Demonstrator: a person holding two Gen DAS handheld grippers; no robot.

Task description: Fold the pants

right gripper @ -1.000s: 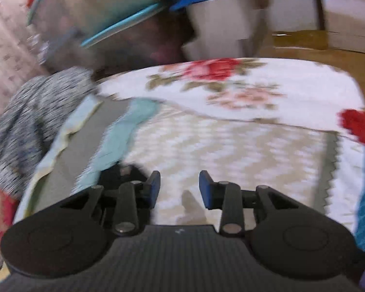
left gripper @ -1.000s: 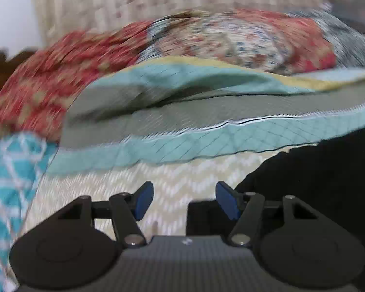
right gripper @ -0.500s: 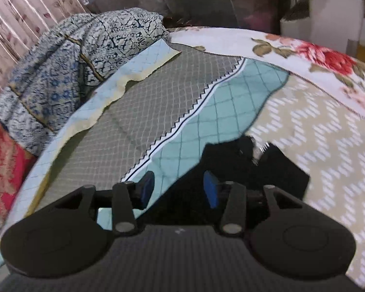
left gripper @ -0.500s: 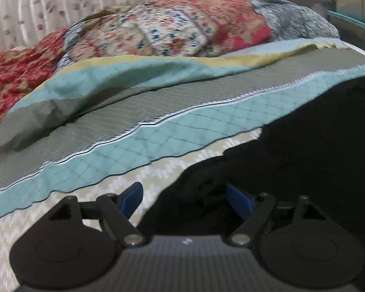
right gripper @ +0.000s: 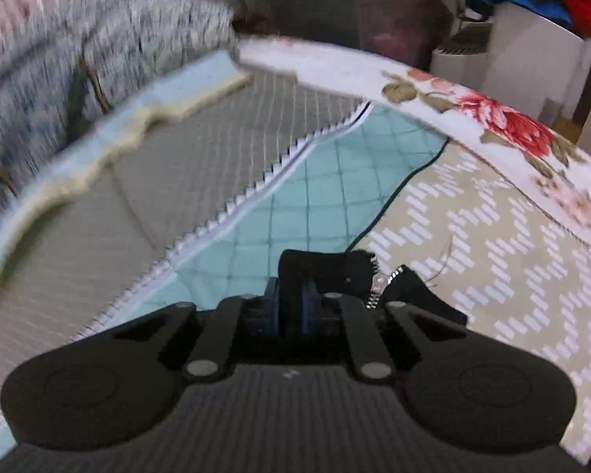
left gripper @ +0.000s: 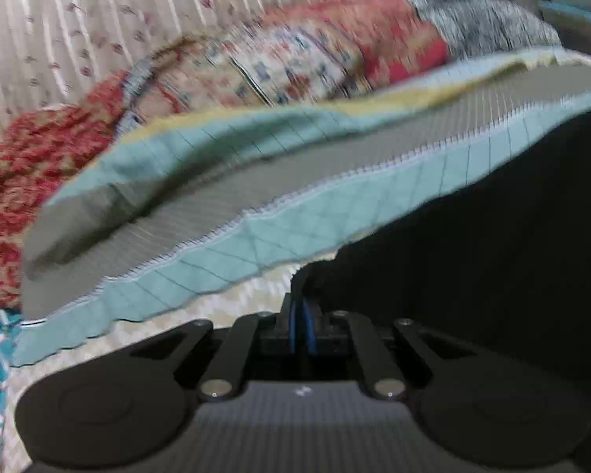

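Both grippers are low over the bed now, each clenched on the black pants. The left gripper [left gripper: 302, 325] has its blue fingers [left gripper: 310, 327] pinched nearly together on an edge of the pants [left gripper: 472, 276], which fill the right side of that view. The right gripper [right gripper: 291, 311] is clamped on a fold of the pants [right gripper: 315, 266] right by the open zipper [right gripper: 378, 283]. Half a second ago both sets of fingers were spread wide above the fabric, so they've closed since. The pants lie on the quilt [right gripper: 315, 193], across its teal band and chevron part. Beyond the pants, a pile of patterned blankets [left gripper: 295, 59], then the curtain [left gripper: 98, 19].
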